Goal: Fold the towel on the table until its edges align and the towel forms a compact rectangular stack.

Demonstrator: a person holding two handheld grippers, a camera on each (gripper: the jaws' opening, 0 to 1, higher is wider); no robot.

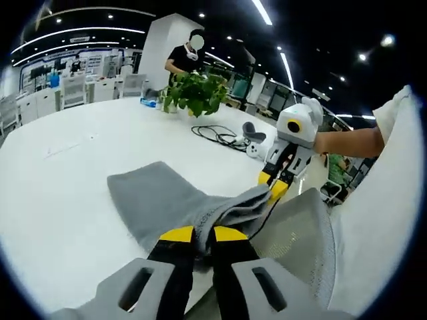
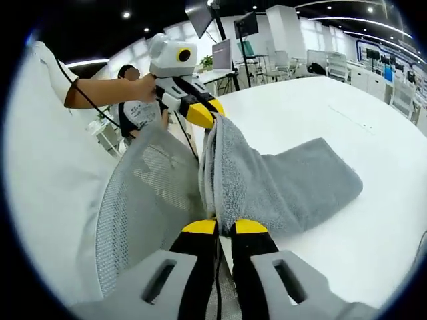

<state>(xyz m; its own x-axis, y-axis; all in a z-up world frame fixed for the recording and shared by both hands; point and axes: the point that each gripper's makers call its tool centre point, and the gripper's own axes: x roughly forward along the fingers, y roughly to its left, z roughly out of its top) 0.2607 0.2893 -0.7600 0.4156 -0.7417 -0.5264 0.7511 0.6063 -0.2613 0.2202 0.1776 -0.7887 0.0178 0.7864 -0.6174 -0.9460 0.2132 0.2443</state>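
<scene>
Left claw (image 1: 203, 233): yellow-tipped jaws clenched on a bunched corner of the grey towel (image 1: 167, 200), seen in the left gripper view. Right claw (image 2: 224, 227): jaws likewise clenched on another corner of the same towel (image 2: 280, 180), seen in the right gripper view. Each claw appears in the other's view, left claw (image 2: 212, 115) held by a hand (image 2: 143, 87), right claw (image 1: 277, 183) at the towel's far end. The held edge is lifted and stretched between the two claws; it hangs past the near side of the white bench (image 1: 60, 167). The rest of the towel lies flat on the bench, long axis running from the claws away across the top. A grey mesh chair back (image 2: 147, 200) stands just below the lifted edge. Farther off on the bench: potted plant (image 1: 195, 92), black cable (image 1: 217, 133). No legible writing or labels.
</scene>
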